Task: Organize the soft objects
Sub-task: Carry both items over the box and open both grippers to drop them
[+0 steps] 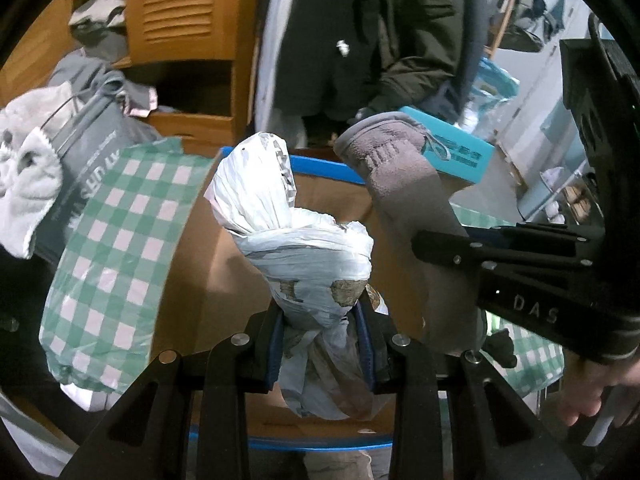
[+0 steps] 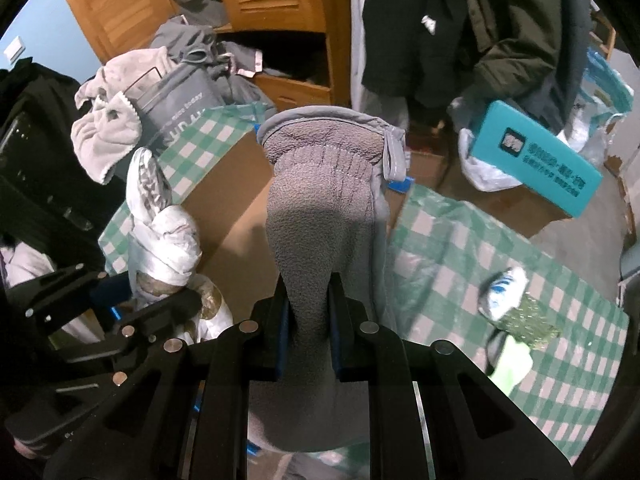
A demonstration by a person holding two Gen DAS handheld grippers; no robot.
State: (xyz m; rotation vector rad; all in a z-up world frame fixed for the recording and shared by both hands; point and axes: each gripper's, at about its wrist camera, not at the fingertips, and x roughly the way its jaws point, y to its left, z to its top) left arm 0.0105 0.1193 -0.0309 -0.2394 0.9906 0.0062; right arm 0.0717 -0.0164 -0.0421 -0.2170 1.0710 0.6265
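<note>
My left gripper [image 1: 322,312] is shut on a knotted white plastic bag bundle [image 1: 288,232] and holds it over an open cardboard box with a blue rim [image 1: 320,166]. My right gripper [image 2: 309,300] is shut on a grey fleece glove [image 2: 320,184], its cuff pointing up and away. In the left wrist view the glove [image 1: 404,184] hangs to the right of the bundle, pinched by the right gripper [image 1: 420,244]. In the right wrist view the bundle [image 2: 160,236] and the left gripper [image 2: 160,300] are at the left.
A green-and-white checked sheet [image 2: 500,248] covers the surface around the box [image 2: 236,208]. A teal box [image 2: 540,160], a grey bag with a pale towel [image 2: 108,128], a wooden louvred cabinet [image 1: 180,12], hanging dark coats [image 1: 360,20] and small items on the sheet [image 2: 512,308] surround it.
</note>
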